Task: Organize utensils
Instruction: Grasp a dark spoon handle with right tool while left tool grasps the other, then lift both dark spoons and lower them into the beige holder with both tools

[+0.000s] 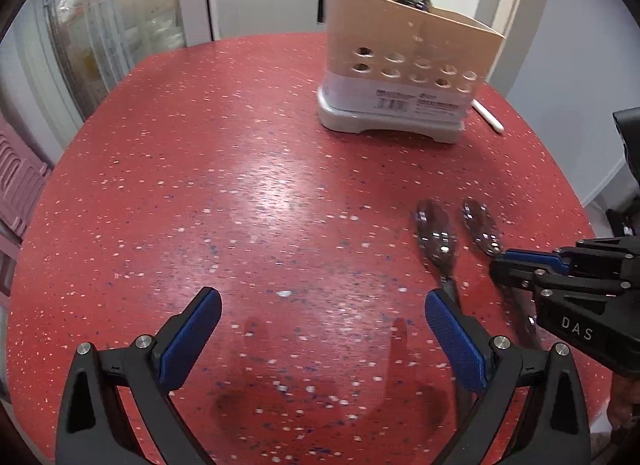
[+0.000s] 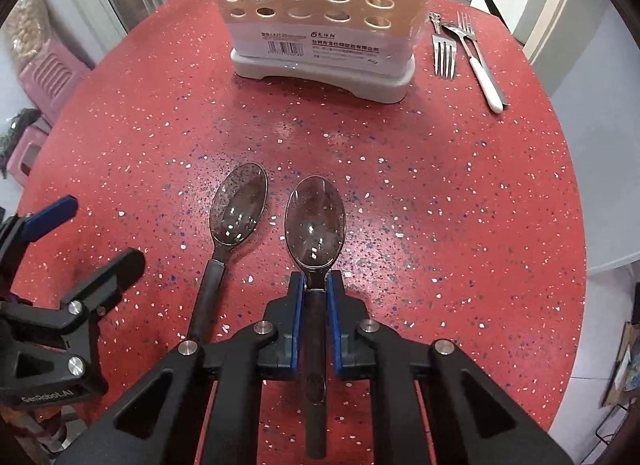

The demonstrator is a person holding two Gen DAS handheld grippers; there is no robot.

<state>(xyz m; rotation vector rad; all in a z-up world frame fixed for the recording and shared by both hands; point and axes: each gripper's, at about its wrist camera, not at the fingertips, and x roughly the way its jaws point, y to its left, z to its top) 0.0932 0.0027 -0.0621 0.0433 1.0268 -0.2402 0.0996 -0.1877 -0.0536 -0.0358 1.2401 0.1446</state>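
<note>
Two metal spoons with dark handles lie side by side on the red speckled table (image 2: 460,205). My right gripper (image 2: 316,285) is shut on the handle of the right spoon (image 2: 316,221), just behind its bowl. The left spoon (image 2: 240,205) lies free beside it. The left wrist view shows the same pair, the left spoon (image 1: 436,233) and the right spoon (image 1: 482,225), with the right gripper (image 1: 504,265) reaching in from the right. My left gripper (image 1: 322,301) hangs open above bare table, left of the spoons, with nothing between its fingers. A beige utensil holder (image 2: 320,25) stands behind the spoons.
The holder (image 1: 404,77) has round holes, a white base, and several utensils sticking out of its top. To its right lie a metal fork (image 2: 444,53) and a white-handled utensil (image 2: 486,81). Pink stools (image 2: 48,77) stand beyond the table's left edge.
</note>
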